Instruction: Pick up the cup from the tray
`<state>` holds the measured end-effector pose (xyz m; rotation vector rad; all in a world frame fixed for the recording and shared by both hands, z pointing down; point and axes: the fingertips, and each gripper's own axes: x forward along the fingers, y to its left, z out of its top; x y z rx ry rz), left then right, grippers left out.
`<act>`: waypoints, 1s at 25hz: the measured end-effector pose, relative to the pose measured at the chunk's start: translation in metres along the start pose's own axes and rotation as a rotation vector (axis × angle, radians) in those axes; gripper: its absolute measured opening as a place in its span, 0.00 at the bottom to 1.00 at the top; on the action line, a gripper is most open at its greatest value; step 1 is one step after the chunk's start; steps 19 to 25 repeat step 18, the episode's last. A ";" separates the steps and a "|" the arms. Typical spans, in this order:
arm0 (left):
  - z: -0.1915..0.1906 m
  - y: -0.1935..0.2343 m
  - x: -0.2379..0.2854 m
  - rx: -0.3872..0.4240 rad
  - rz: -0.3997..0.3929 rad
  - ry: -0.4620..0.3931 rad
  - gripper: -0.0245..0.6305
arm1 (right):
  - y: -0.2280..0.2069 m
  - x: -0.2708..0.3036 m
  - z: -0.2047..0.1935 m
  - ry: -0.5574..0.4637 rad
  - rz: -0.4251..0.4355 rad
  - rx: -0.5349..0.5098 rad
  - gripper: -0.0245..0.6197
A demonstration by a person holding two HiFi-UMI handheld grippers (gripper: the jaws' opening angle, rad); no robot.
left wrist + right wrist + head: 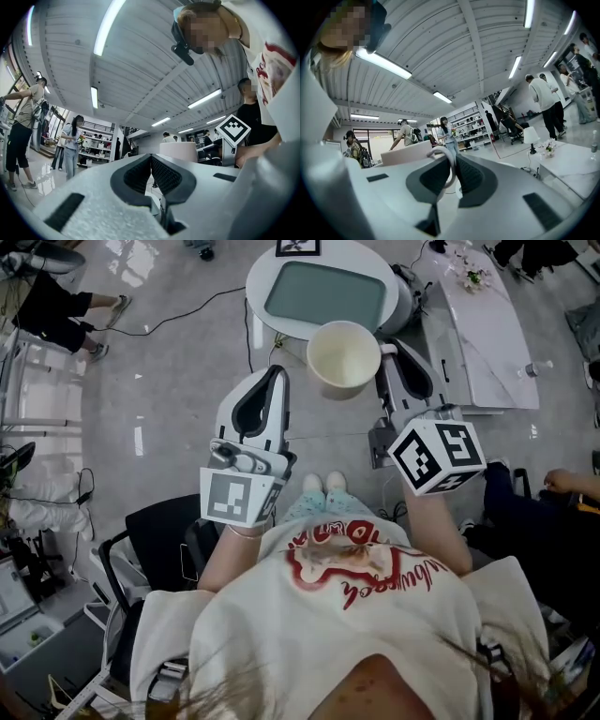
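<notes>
A cream cup hangs in the air, mouth up and empty, just in front of the grey-green tray on the round white table. My right gripper is shut on the cup's handle. In the right gripper view the cup's wall shows left of the jaws. My left gripper is held beside the cup on its left, apart from it. Its jaws are shut with nothing between them, and the cup shows beyond them.
A long white table with flowers stands to the right of the round one. A black chair is at my lower left. People stand or sit at the far left and right. Cables run across the grey floor.
</notes>
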<state>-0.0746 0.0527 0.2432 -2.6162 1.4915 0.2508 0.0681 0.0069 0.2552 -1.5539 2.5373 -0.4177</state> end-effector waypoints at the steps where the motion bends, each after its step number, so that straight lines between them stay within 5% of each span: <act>1: -0.001 0.000 0.000 -0.001 0.001 0.002 0.06 | 0.000 0.000 -0.001 0.001 -0.001 0.003 0.11; 25: 0.003 -0.012 -0.006 0.002 -0.004 -0.005 0.06 | 0.003 -0.008 0.001 -0.006 0.021 0.027 0.11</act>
